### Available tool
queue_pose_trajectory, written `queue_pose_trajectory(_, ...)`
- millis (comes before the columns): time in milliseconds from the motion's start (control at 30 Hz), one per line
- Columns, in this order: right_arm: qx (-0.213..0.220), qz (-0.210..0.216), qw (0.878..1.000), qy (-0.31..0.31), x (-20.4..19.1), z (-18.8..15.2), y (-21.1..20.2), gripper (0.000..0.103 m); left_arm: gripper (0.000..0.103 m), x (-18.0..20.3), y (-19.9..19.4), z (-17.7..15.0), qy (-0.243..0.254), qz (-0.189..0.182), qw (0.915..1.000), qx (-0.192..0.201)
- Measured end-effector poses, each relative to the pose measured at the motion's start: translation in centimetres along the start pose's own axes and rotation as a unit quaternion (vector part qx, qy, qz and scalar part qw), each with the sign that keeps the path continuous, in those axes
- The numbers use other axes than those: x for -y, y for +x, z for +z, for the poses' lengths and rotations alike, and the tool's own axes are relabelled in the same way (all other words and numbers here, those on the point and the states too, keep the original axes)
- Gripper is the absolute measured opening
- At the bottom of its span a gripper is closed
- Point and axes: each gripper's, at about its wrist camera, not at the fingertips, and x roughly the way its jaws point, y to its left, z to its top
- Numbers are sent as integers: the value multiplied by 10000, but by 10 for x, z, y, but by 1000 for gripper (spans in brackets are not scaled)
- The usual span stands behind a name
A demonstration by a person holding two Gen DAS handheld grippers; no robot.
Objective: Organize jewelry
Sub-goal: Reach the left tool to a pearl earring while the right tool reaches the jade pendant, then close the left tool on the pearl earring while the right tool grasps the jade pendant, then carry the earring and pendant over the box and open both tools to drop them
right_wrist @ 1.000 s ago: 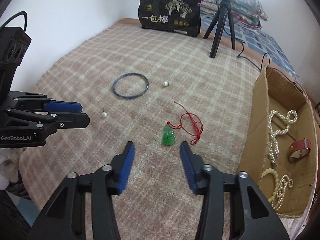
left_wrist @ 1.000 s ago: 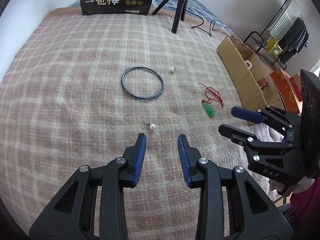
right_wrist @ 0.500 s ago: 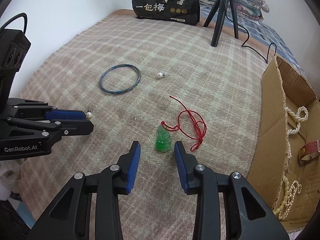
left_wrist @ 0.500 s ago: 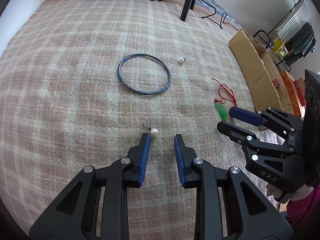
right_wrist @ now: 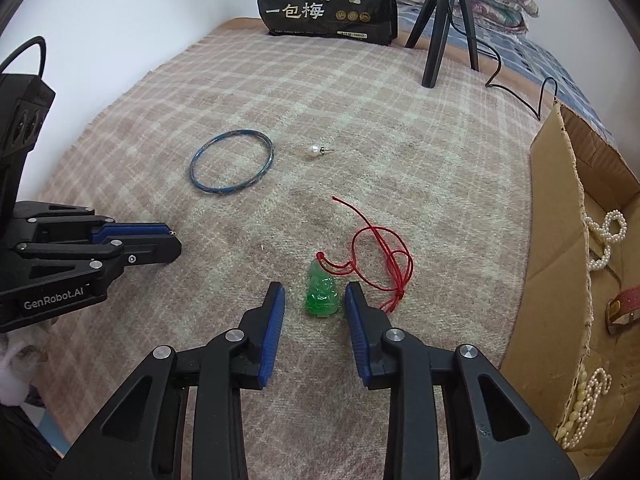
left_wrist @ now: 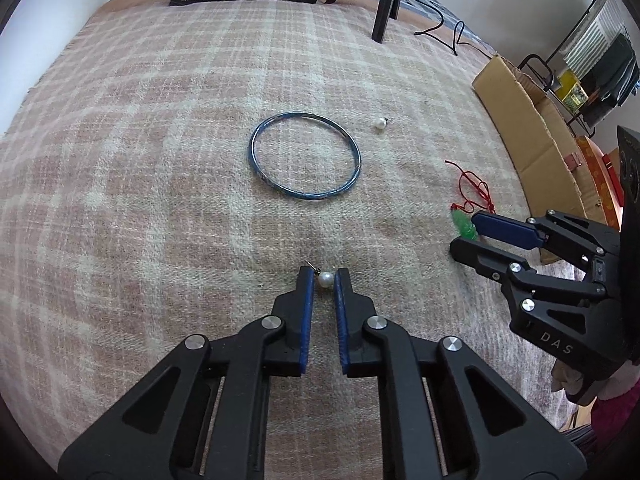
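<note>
Left tool (left_wrist: 324, 276) has been closing, clenched on the pearl earring (left_wrist: 325, 279) between its tips.

2 pearl earrings (left_wrist: 325, 279), 1 blue bangle (right_wrist: 231, 160), 1 green pendant (right_wrist: 320, 295) w/ red cord, approx. 3 pearl strands (right_wrist: 605, 236) in box.

Plaid blanket (right_wrist: 400, 128): blue bangle (right_wrist: 231, 161), pearl earring (right_wrist: 313, 151), green pendant (right_wrist: 321, 294).

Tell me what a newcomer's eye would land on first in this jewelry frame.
First the left gripper, closed on a pearl earring low on the plaid blanket. Next the right gripper, jaws straddling a green pendant on a red cord without pressing it. Beyond lie a blue bangle and a second pearl earring; a cardboard box at right holds pearl strands.
</note>
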Motion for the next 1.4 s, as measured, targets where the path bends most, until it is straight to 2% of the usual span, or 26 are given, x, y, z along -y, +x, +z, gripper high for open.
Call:
queue_pose_trajectory(233,-37,20,10000,76,2,-1,1,15,8,0,-2,-2,83,13,9999,59)
queue_pose_trajectory(733,132,23,9999,29,-3,-1,-15,15,8,11,-19,-12,339,107,9989,310)
queue_pose_trajectory(1067,436,19,9990,-117,-13,0,-49,15,8,25,-39,-14,495,16,9972,559)
queue_pose_trajectory(1400,858,24,9963,81,-3,2,-94,15,8,43,-58,-15,539,-201,9956,740)
